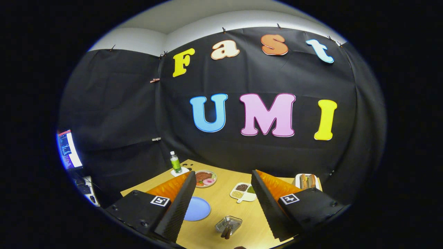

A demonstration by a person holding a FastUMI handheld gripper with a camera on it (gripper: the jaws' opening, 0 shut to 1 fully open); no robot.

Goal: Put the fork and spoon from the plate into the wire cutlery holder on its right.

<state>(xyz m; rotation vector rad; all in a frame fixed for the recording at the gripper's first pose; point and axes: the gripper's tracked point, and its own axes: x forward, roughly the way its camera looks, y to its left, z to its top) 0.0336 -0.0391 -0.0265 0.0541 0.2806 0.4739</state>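
While the gripper (221, 204) hangs wide open and empty, cutlery handles sit in the wire holder (228, 224), beside the blue plate (197, 209).

I see a blue plate (197, 209) on the pale wooden counter (221, 204), beside a silvery wire cutlery holder (228, 224). My gripper (221, 204) has black ribbed jaws backed in orange, spread wide apart.

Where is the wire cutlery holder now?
In the gripper view, the wire cutlery holder stands on the table between the open fingers, right of the blue plate.
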